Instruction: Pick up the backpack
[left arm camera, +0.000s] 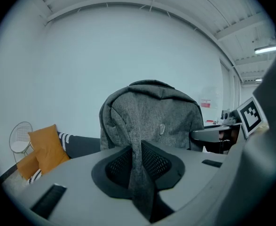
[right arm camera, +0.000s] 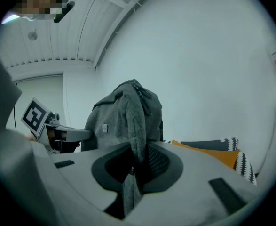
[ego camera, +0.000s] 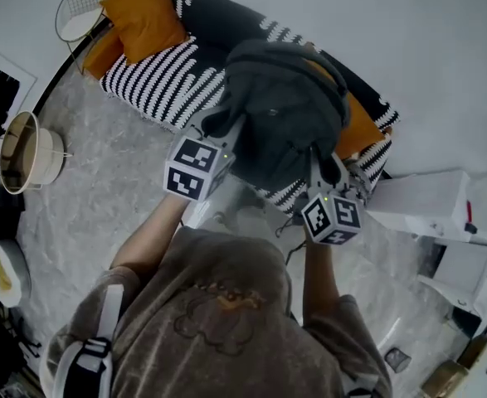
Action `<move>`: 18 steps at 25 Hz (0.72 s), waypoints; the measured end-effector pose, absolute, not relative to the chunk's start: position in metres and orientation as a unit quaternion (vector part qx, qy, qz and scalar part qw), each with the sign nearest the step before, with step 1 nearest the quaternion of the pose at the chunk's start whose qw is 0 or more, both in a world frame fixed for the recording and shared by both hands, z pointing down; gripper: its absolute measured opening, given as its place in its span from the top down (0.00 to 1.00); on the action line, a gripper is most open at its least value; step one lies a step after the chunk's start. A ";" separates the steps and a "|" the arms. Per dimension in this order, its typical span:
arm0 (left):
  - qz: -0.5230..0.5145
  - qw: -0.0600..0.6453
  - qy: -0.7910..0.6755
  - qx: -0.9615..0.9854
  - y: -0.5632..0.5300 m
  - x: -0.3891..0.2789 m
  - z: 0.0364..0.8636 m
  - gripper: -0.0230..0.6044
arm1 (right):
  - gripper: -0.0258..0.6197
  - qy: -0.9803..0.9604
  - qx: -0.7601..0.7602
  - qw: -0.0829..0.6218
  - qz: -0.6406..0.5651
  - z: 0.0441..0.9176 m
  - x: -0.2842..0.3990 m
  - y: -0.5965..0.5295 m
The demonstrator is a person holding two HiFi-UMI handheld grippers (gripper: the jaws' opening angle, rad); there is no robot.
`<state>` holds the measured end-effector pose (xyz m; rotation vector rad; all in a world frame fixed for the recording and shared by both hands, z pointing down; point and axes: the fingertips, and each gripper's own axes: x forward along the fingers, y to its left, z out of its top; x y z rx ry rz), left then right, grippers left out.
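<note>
Clamped nearest the lens, the left tool [left arm camera: 139, 175] and right tool [right arm camera: 136, 173] each pinched a soft woven strap [left arm camera: 138, 142] of the slumping dark grey fabric backpack [ego camera: 280, 114], which looked light and limp, so it was probably best carried by both straps.

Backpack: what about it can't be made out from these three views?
- Head view: the backpack hides its own underside, so whether it clears the sofa is unclear.
- Left gripper view: the body of the left gripper hides the backpack's lower half, and the clamped strap covers the pads.
- Right gripper view: the same holds for the right gripper.
</note>
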<state>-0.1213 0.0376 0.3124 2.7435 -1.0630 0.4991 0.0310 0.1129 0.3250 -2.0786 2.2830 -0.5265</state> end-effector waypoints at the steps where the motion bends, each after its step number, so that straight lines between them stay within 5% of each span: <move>1: 0.165 0.080 -0.355 0.917 0.050 -0.127 0.310 0.87 | 0.89 0.729 -0.664 0.004 -0.167 0.322 0.025 0.125; 18: 0.161 0.082 -0.378 0.908 0.172 -0.159 0.298 0.87 | 0.89 0.743 -0.649 0.005 -0.165 0.308 -0.002 0.240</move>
